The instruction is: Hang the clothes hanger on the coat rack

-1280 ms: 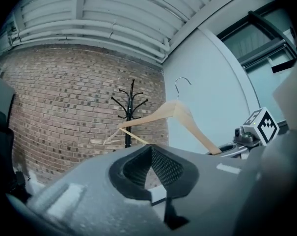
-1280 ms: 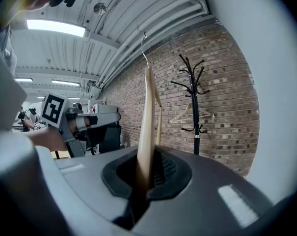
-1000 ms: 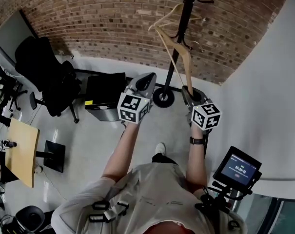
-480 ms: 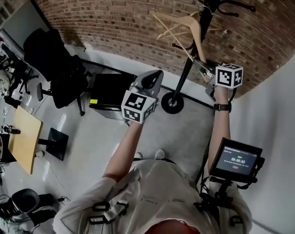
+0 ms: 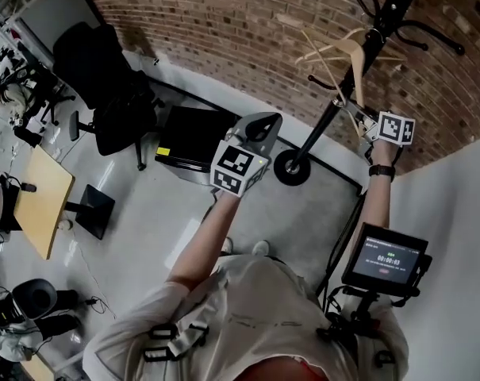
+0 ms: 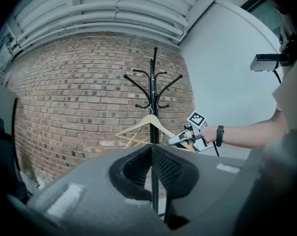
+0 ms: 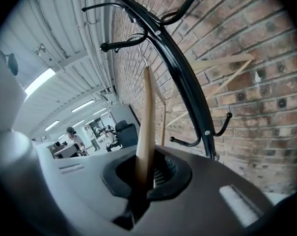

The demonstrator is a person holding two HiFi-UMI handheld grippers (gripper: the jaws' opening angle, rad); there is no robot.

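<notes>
The black coat rack (image 5: 335,105) stands against the brick wall, its prongs at the top (image 6: 154,82). My right gripper (image 5: 362,117) is shut on one arm of a wooden hanger (image 5: 347,48) and holds it right beside the pole. In the right gripper view the hanger (image 7: 147,112) rises edge-on from between the jaws (image 7: 147,176). Its wire hook sits by a prong of the rack (image 7: 182,82); whether it rests there I cannot tell. My left gripper (image 5: 263,121) is held out level towards the rack, its jaws (image 6: 152,176) together on nothing. From there I see the hanger (image 6: 149,123) and the right gripper (image 6: 172,141).
A second wooden hanger (image 7: 222,62) seems to hang behind the pole. The rack's round base (image 5: 291,167) sits on the floor near a black box (image 5: 188,137). A black office chair (image 5: 105,94), a wooden desk (image 5: 41,213) and a screen on a stand (image 5: 382,264) surround me.
My right gripper has carried the hanger from low beside the rack up and to the right, close against the pole. The left gripper has drifted a little to the right.
</notes>
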